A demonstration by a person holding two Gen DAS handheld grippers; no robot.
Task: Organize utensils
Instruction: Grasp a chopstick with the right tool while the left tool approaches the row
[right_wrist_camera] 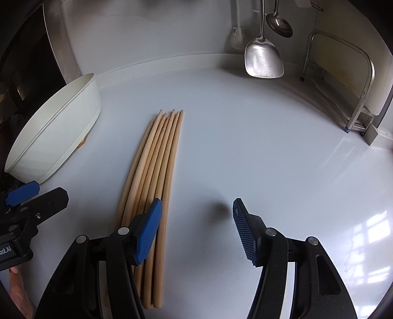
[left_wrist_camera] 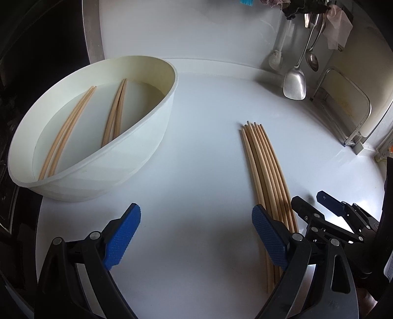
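A bundle of several wooden chopsticks (left_wrist_camera: 267, 176) lies side by side on the white counter; it also shows in the right wrist view (right_wrist_camera: 152, 186). A white oval tub (left_wrist_camera: 137, 147) stands to the left and holds several more chopsticks (left_wrist_camera: 73, 127); in the right wrist view the tub (right_wrist_camera: 56, 137) is at the far left. My left gripper (left_wrist_camera: 196, 235) is open and empty, its right finger beside the bundle. My right gripper (right_wrist_camera: 196, 228) is open and empty, its left finger over the bundle's right edge. The right gripper also shows in the left wrist view (left_wrist_camera: 312, 203).
A metal spatula (right_wrist_camera: 262, 56) and a ladle (right_wrist_camera: 280, 22) hang at the back wall beside a white brush (right_wrist_camera: 237, 36). A metal rack (right_wrist_camera: 356, 98) stands at the right. A dark stove area (left_wrist_camera: 36, 61) borders the counter at left.
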